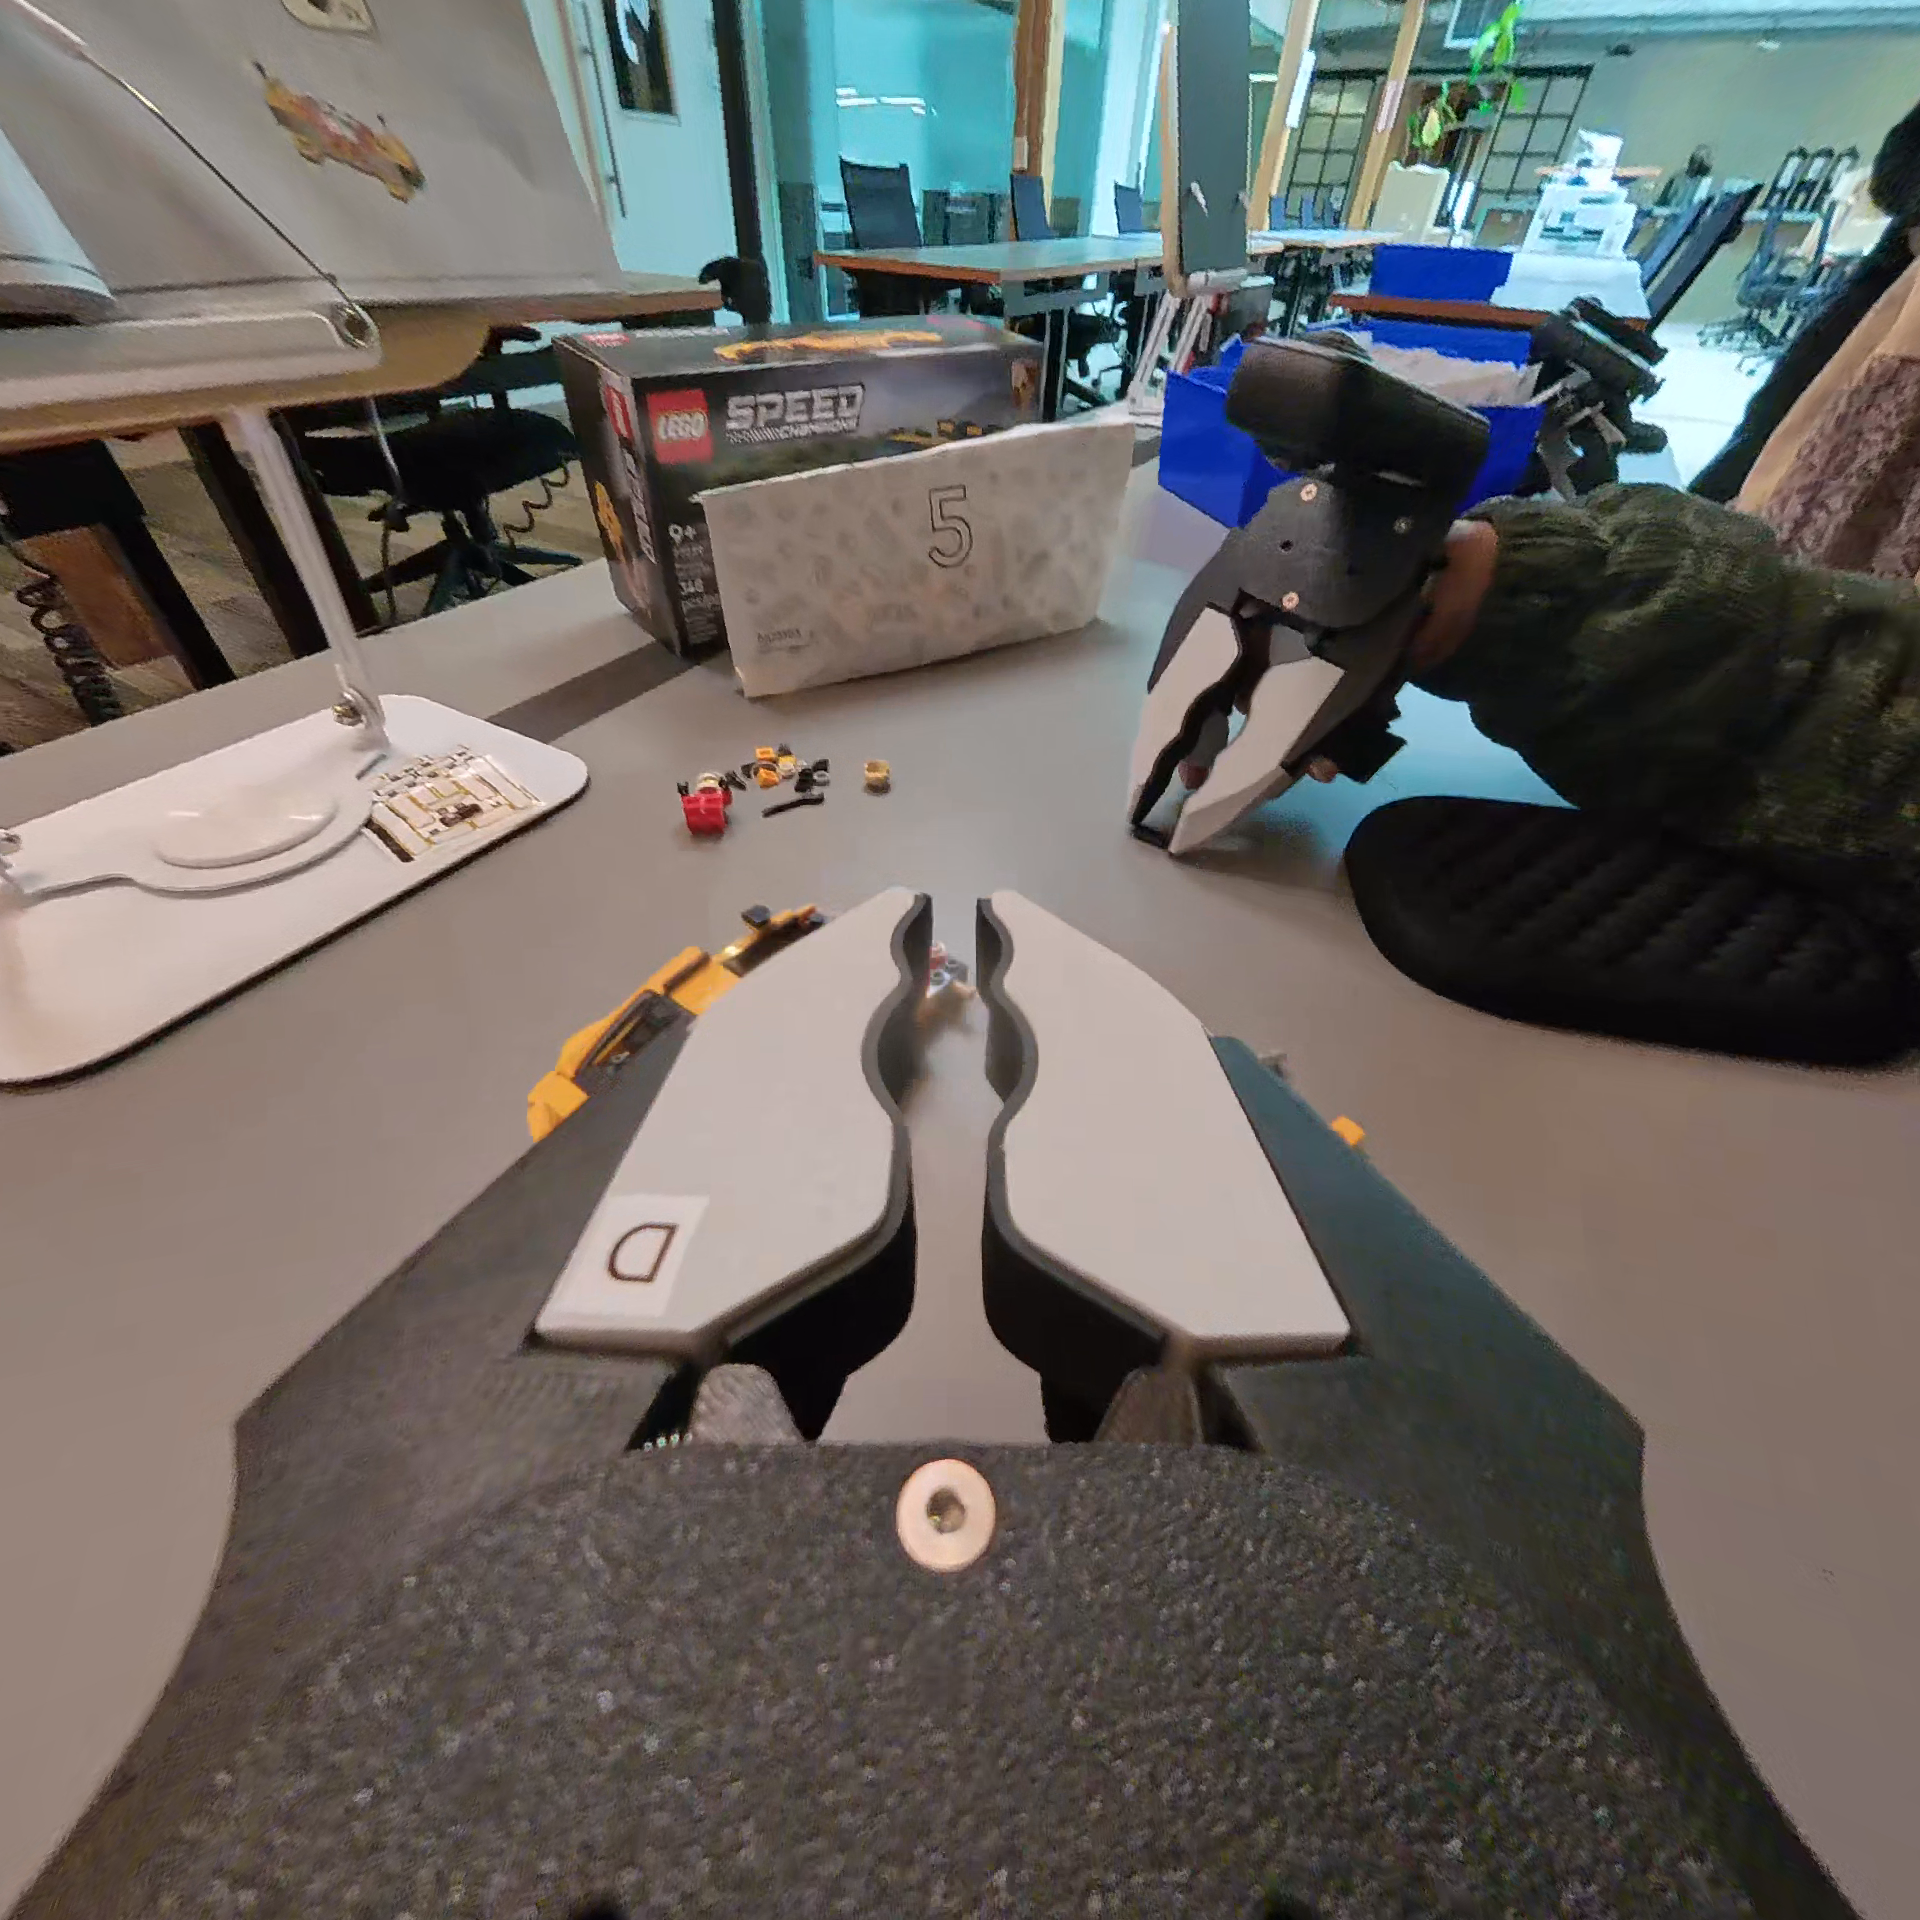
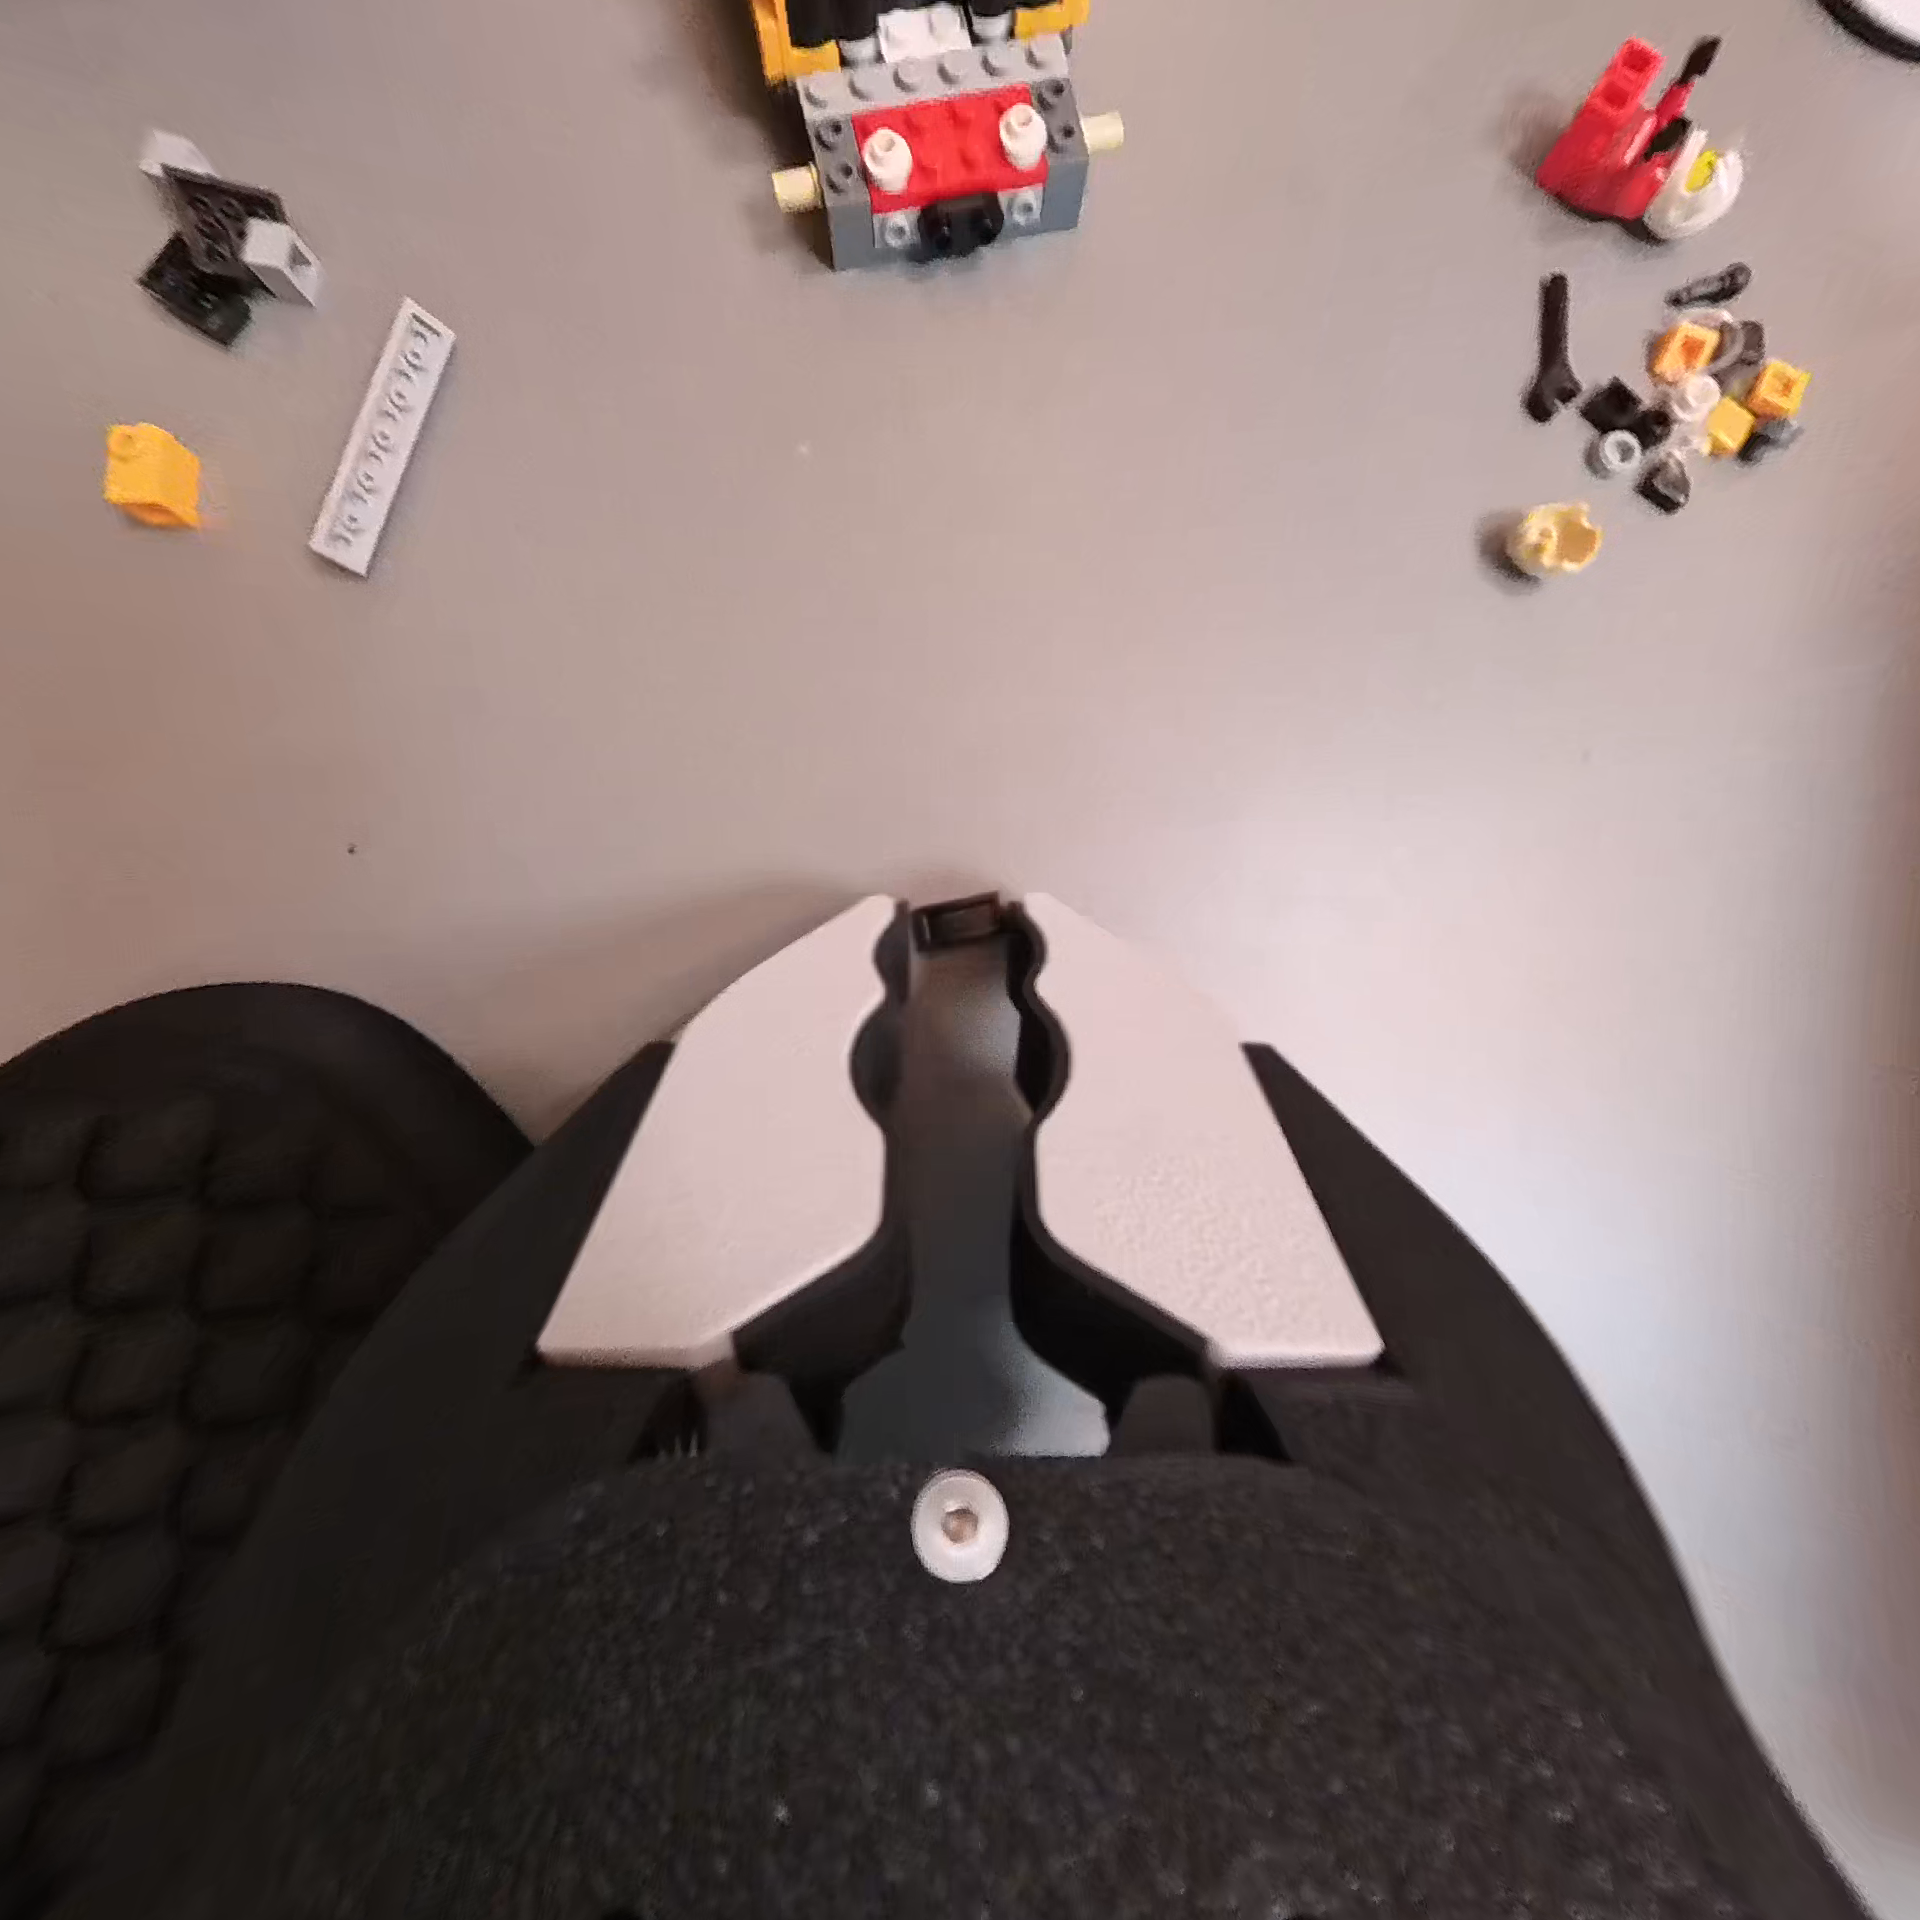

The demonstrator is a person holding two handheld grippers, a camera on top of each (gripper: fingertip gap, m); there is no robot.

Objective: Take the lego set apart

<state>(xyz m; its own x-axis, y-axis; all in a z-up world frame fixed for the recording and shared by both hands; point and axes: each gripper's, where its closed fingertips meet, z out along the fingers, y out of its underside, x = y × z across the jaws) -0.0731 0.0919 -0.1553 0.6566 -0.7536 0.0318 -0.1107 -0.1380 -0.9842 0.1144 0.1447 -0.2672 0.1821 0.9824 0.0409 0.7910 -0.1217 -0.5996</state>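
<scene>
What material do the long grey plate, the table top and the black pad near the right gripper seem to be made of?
Long grey plate: likely hard moulded plastic, matt, with a row of moulded rings and crisp edges.
Table top: smooth grey laminate or similar, with a soft sheen; the core is not visible.
Black pad: apparently soft foam or rubber, matt, with a quilted pattern of bumps.

Smooth matt table [image 2: 935,675], glossy plastic bricks [image 2: 940,156], seemingly quilted fabric pad [image 1: 1621,935].
</scene>
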